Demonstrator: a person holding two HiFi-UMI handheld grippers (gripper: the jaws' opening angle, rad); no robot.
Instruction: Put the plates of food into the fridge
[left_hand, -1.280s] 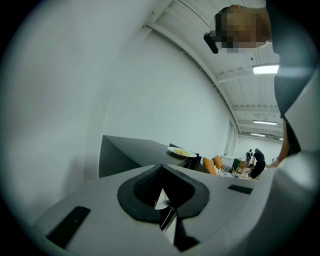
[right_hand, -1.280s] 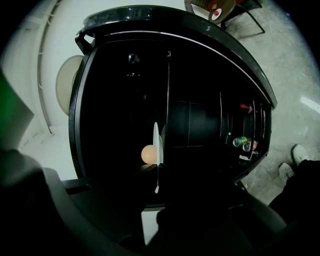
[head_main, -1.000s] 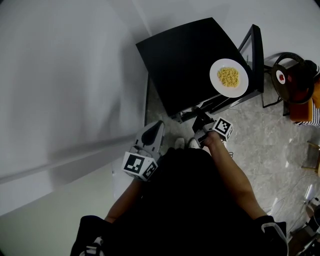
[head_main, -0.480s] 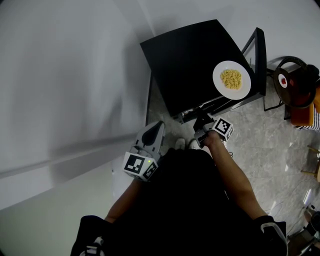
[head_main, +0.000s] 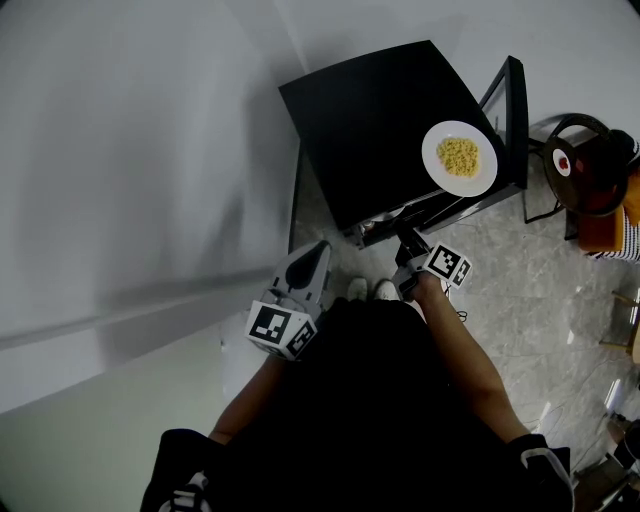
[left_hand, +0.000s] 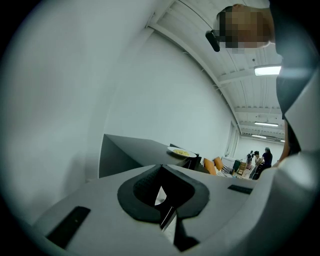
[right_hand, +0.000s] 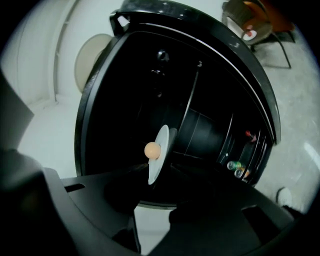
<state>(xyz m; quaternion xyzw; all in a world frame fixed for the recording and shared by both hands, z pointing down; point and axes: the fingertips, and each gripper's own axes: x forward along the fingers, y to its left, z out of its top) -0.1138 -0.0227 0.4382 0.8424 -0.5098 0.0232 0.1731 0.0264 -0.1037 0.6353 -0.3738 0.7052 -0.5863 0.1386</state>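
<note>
A white plate of yellow noodles (head_main: 459, 158) sits on top of the low black fridge (head_main: 370, 130), near its right edge; the left gripper view shows this plate (left_hand: 181, 151) too. The fridge door (head_main: 512, 110) stands open. Inside, a second white plate (right_hand: 162, 137) carries a round peach-coloured ball (right_hand: 152, 150). My right gripper (head_main: 408, 245) points into the fridge. Its jaws have just been opening, and in its own view the right gripper (right_hand: 160, 192) is open just short of that plate, not pressing it. My left gripper (head_main: 312, 258) hangs shut and empty left of the fridge.
A white wall fills the left side. Small bottles (right_hand: 235, 167) stand in the door shelf. A dark chair with a round thing on it (head_main: 585, 165) is beyond the door, on grey tiled floor. My white shoes (head_main: 370, 290) are before the fridge. People (left_hand: 257, 160) stand far off.
My right gripper has rolled, its marker cube turning and shifting slightly right and down. The left gripper has stayed where it was.
</note>
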